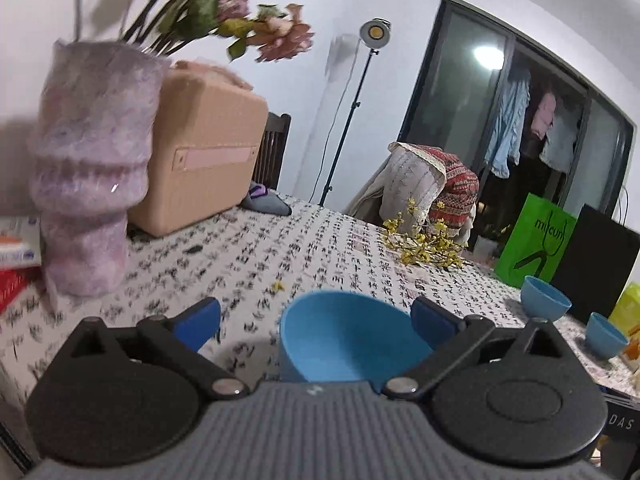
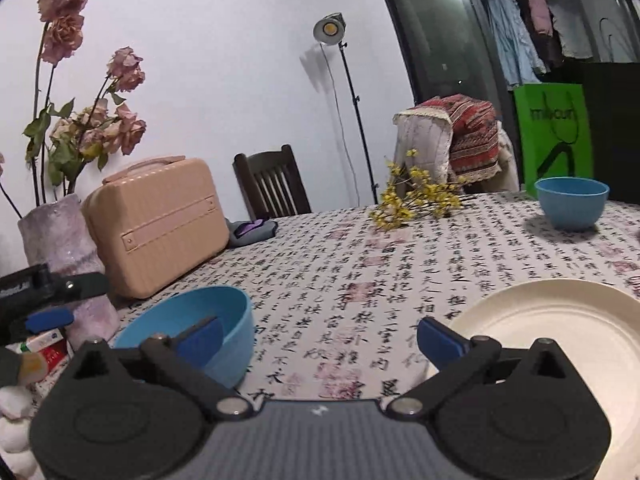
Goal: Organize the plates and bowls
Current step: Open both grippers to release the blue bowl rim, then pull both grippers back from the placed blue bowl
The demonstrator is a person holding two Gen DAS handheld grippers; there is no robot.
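A blue bowl [image 1: 344, 340] stands upright on the patterned tablecloth between the fingers of my left gripper [image 1: 316, 322]. It sits close to the right fingertip, and the jaws stand wide open without pressing on it. Two more blue bowls [image 1: 546, 298] [image 1: 606, 336] stand far right. My right gripper [image 2: 320, 342] is wide open over bare cloth. The near blue bowl [image 2: 236, 340] lies behind its left finger, and a white plate [image 2: 560, 328] lies just beyond its right finger. Another blue bowl [image 2: 572, 202] stands at the back right. A finger of the left gripper [image 2: 48, 318] shows at the far left.
A fuzzy purple vase [image 1: 88, 184] of dried flowers and a pink case [image 1: 200, 152] stand at the left. A yellow flower sprig [image 2: 416, 198] lies mid-table. A green bag [image 1: 536, 240] and black box are at the right edge. Chairs and a lamp stand are behind the table.
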